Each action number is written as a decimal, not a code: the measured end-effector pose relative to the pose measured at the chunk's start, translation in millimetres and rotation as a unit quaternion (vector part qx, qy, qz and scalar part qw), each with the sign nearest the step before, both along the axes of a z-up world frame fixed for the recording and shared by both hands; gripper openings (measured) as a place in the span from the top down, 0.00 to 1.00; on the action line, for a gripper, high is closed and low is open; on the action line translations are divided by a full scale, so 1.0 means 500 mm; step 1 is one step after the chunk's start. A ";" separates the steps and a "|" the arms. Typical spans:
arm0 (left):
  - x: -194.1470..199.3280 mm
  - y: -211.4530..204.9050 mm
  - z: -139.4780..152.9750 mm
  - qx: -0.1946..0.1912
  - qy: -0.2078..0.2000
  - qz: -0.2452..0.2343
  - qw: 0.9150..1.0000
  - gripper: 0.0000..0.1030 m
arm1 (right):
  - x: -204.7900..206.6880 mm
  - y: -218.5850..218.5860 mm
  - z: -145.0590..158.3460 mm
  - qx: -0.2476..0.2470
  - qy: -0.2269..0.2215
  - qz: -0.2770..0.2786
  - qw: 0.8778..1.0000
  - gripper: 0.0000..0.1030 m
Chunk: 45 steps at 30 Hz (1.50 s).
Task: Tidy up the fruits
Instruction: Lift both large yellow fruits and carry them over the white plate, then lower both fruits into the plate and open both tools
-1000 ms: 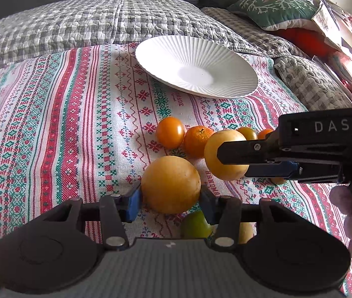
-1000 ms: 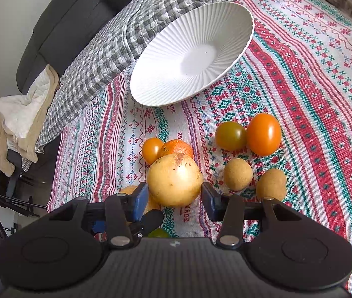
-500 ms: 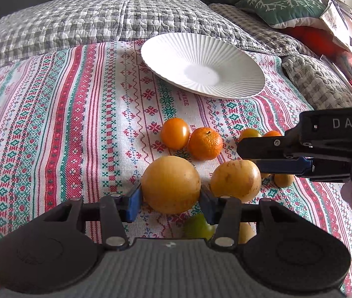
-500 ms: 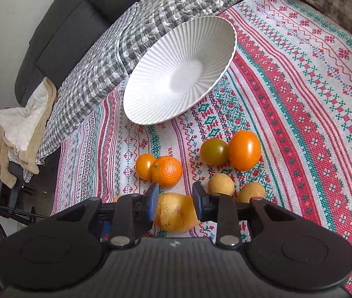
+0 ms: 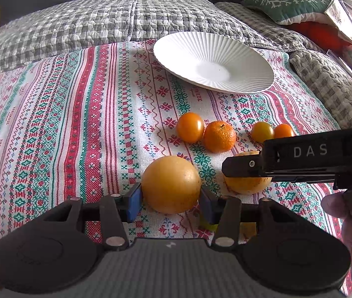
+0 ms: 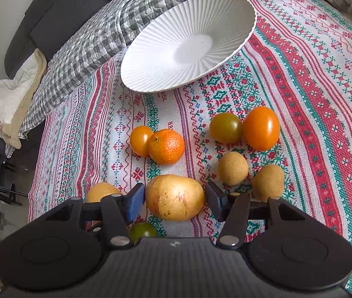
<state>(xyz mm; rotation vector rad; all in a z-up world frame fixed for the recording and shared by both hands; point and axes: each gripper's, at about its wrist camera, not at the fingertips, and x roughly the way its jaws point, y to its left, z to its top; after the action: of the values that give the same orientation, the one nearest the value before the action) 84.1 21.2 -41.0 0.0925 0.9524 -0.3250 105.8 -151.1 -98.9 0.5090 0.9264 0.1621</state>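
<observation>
My left gripper (image 5: 171, 203) is shut on a round yellow-orange fruit (image 5: 171, 183), held low over the patterned cloth; the same fruit (image 6: 102, 191) peeks out in the right wrist view. My right gripper (image 6: 174, 201) straddles a second, mottled yellow fruit (image 6: 174, 197) that lies on the cloth. Its jaws are opening, and a gap shows at the right pad. From the left wrist view, the right gripper (image 5: 228, 171) reaches in from the right over that fruit (image 5: 248, 186). A white ribbed plate (image 6: 188, 42) sits beyond with nothing on it.
On the cloth lie a mandarin (image 6: 167, 146), a small orange tomato (image 6: 141, 140), a greenish tomato (image 6: 225, 128), a larger orange tomato (image 6: 261, 128), two brown round fruits (image 6: 233, 168) and a green fruit (image 6: 142, 231). Grey checked quilt and cushions lie behind and right.
The right gripper came down and set its yellow fruit on the cloth, and its jaws have widened off it. The left gripper kept its grip and barely moved.
</observation>
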 end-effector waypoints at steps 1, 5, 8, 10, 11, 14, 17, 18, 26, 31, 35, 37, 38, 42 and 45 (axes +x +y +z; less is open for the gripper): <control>0.000 0.001 0.000 -0.001 0.000 0.000 1.000 0.62 | 0.000 0.003 0.001 -0.006 -0.003 0.002 1.000 0.54; 0.001 0.007 0.000 -0.013 0.004 0.005 1.000 0.62 | 0.000 0.001 0.004 -0.008 -0.004 0.008 1.000 0.55; 0.002 0.014 0.003 -0.029 0.011 0.012 0.999 0.62 | -0.005 -0.008 0.013 0.003 -0.009 0.003 1.000 0.55; 0.004 0.014 0.007 -0.037 0.013 0.014 0.999 0.62 | -0.009 -0.014 0.023 0.006 -0.018 -0.001 1.000 0.55; 0.006 0.012 0.010 -0.040 0.013 0.014 0.999 0.62 | -0.012 -0.018 0.029 0.009 -0.022 -0.003 1.000 0.55; 0.011 0.001 0.020 -0.047 0.011 0.009 0.999 0.62 | -0.021 -0.042 0.050 0.015 -0.039 -0.013 0.999 0.55; 0.022 -0.021 0.032 -0.046 0.009 -0.008 0.999 0.62 | -0.014 -0.074 0.066 0.017 -0.050 -0.029 0.998 0.55; 0.026 -0.029 0.035 -0.045 0.007 -0.014 0.999 0.62 | -0.008 -0.089 0.072 0.018 -0.054 -0.036 0.998 0.55; 0.106 -0.102 0.073 -0.039 -0.024 -0.055 0.997 0.62 | 0.061 -0.166 0.104 0.013 -0.080 -0.060 0.995 0.55; 0.167 -0.149 0.071 -0.023 -0.046 -0.073 0.996 0.62 | 0.117 -0.177 0.104 0.007 -0.084 -0.054 0.995 0.55; 0.218 -0.182 0.056 -0.011 -0.048 -0.077 0.996 0.62 | 0.166 -0.174 0.098 0.005 -0.078 -0.051 0.996 0.55; 0.238 -0.193 0.047 -0.004 -0.050 -0.076 0.996 0.62 | 0.194 -0.168 0.093 -0.002 -0.071 -0.052 0.996 0.55; 0.249 -0.198 0.042 0.000 -0.053 -0.077 0.996 0.62 | 0.205 -0.165 0.091 -0.006 -0.068 -0.052 0.996 0.55; 0.279 -0.212 0.024 0.006 -0.061 -0.078 0.995 0.62 | 0.244 -0.155 0.085 -0.018 -0.059 -0.052 0.997 0.55; 0.296 -0.218 0.010 0.014 -0.062 -0.078 0.995 0.62 | 0.261 -0.147 0.081 -0.028 -0.054 -0.052 0.997 0.55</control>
<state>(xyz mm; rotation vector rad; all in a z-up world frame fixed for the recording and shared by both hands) 231.8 -87.6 -35.9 0.2110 0.8274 -0.4453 236.3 -224.5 -58.4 0.4899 0.7943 0.0682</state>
